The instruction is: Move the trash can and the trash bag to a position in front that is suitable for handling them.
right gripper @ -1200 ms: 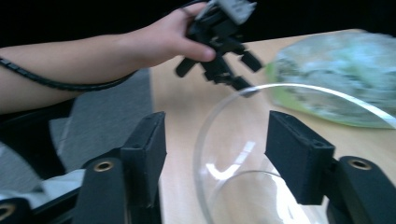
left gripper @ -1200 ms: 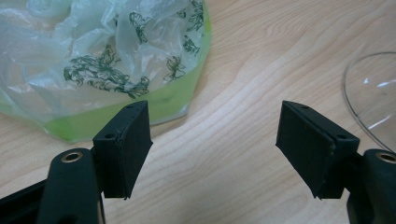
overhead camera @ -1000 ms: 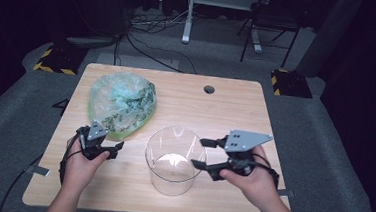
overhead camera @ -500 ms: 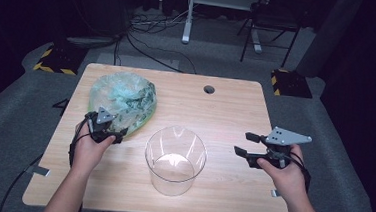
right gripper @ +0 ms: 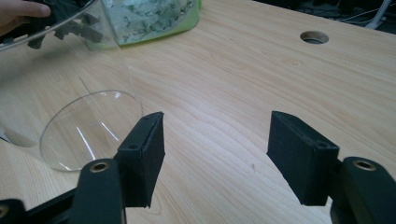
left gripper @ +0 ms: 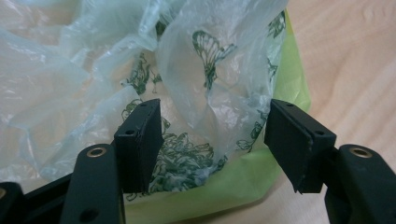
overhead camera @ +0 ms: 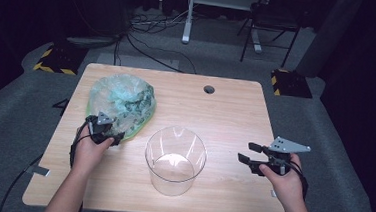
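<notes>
Left gripper [overhead camera: 108,132] | jaws closing, film between, not pinched | at bag [overhead camera: 121,101] six o'clock, to lift | right gripper [overhead camera: 251,153] apart, idle, three o'clock of jar [overhead camera: 175,160]

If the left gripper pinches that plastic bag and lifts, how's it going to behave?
The plastic bag will probably be floppy: its thin film lies in loose crumpled folds. It likely sags and shifts below the pinch, since the contents bulge unevenly. The glossy film may slip between the left gripper jaws, which have just been closing around a fold.
</notes>
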`<state>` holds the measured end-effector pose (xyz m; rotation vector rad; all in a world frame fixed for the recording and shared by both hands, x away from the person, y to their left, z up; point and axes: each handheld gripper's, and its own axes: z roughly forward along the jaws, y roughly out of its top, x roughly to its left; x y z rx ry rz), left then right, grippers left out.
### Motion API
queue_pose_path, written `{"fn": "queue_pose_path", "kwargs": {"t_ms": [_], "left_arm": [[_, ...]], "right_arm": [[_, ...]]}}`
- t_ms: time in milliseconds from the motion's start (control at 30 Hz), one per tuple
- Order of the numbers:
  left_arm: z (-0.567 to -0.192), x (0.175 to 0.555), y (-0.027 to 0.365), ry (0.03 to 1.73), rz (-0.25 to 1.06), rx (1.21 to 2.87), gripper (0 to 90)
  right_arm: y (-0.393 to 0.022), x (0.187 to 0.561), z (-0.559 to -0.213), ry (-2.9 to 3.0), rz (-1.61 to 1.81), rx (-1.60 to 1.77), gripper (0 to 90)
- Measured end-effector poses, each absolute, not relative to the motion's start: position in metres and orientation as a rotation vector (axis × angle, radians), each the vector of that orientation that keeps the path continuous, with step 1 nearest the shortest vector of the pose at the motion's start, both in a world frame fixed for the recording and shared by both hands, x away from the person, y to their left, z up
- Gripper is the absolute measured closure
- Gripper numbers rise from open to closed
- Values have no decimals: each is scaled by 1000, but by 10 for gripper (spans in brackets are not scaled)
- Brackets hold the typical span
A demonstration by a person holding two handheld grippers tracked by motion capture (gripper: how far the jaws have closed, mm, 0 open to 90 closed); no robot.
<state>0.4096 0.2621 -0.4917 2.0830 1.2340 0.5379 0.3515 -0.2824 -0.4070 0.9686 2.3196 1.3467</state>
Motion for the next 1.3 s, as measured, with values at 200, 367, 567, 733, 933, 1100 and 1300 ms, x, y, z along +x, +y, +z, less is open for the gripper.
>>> {"fn": "queue_pose_path", "kwargs": {"t_ms": [200,367,567,733,933,1100,1300], "left_arm": [[-495,377,268,1246,511,2127,371],[-496,345,274,1266,493,2123,370],[-496,301,280,1254,468,2132,348],[-488,268,290,1283,435,2101,322],[-456,252,295,1248,519,2052,287],[-440,260,295,1235,557,2009,263],[-425,295,289,1204,646,1950,200]], "right_arm": [[-283,352,-410,2334,1338,965,367],[-280,361,-420,2351,1241,937,367],[-282,378,-443,2371,1159,968,367],[-278,388,-464,2395,1113,986,367],[-273,398,-490,2388,993,976,352],[-275,399,-503,2356,1050,1045,321],[-276,396,-503,2372,1059,1052,306]]}}
